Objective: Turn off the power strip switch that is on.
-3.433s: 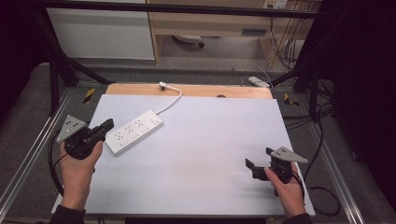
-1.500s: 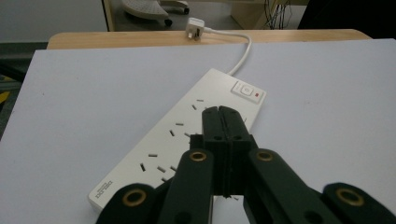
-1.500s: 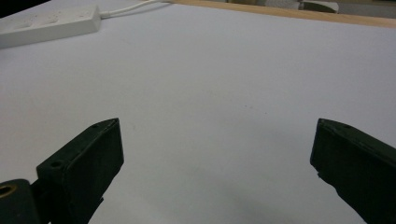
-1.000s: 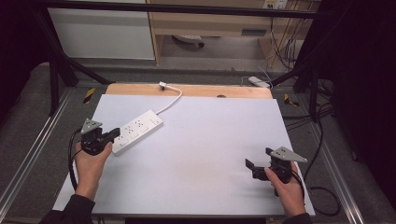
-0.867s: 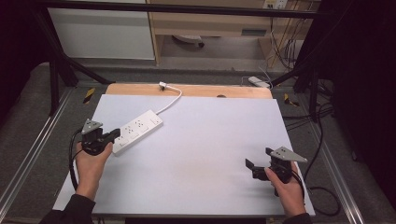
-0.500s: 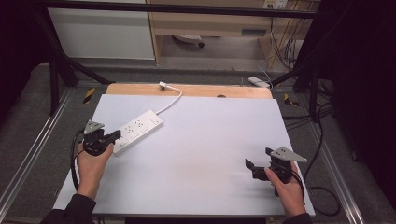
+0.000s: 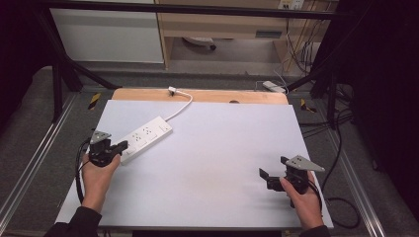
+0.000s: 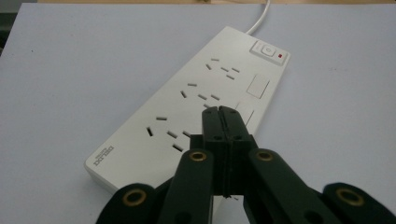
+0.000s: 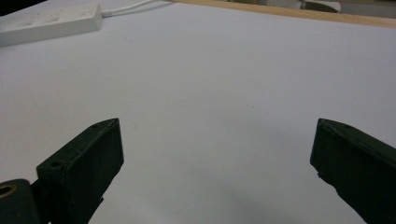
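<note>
A white table (image 7: 207, 163) takes up most of the high view, with a strip of bare wood along its far edge; on it, towards the far left corner, lies a white power strip (image 7: 145, 137), flat and set at a slant, its white cable (image 7: 181, 104) running from its far end to a plug (image 7: 172, 90) on the wooden strip; in the left gripper view the power strip shows rows of socket slots and a switch (image 8: 267, 50) with a small red light at its far end. The left gripper (image 7: 118, 146) sits at the near end of the power strip, its jaws pressed together with nothing between them, the tips over the strip's top face; whether they touch it I cannot tell. The right gripper (image 7: 266, 175) is well apart from the power strip, near the table's near right corner, its jaws spread wide above bare table.
</note>
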The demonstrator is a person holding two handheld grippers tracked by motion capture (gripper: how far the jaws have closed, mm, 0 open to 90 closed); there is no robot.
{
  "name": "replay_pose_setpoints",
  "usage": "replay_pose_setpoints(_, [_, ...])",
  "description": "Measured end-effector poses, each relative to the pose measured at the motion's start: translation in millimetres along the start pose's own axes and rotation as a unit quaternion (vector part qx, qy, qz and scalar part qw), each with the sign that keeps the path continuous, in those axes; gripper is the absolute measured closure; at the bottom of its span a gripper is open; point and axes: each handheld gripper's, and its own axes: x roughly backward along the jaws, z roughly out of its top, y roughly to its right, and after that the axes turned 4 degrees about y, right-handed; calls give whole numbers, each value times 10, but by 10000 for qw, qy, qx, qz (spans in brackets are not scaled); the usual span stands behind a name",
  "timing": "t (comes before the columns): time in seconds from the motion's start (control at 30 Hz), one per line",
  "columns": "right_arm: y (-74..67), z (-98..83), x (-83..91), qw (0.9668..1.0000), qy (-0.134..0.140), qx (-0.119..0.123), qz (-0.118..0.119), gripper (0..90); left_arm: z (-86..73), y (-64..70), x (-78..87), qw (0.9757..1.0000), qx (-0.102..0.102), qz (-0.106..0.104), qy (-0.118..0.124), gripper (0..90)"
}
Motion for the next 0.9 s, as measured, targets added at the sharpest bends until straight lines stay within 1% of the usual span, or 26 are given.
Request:
replay_pose_setpoints(0.33, [-2, 0, -3, 10000, -3, 9, 8, 31, -37, -10, -34, 9999, -25, 26, -101, 900])
replay_pose_setpoints(0.5, [-2, 0, -3, 10000, -6, 10, 9, 31, -52, -14, -43, 9999, -7, 30, -104, 900])
replay_pose_setpoints(0.67, [-5, 0, -2, 10000, -7, 4, 11, 31, -68, -14, -59, 9999, -13, 36, -140, 900])
replay_pose_setpoints(0.77, [-5, -1, -3, 10000, -12, 1, 11, 30, -80, -13, -70, 9998, -59, 40, -188, 900])
replay_pose_setpoints(0.9, [-5, -1, -4, 10000, -9, 10, 12, 31, -88, -16, -78, 9998, -44, 43, -197, 900])
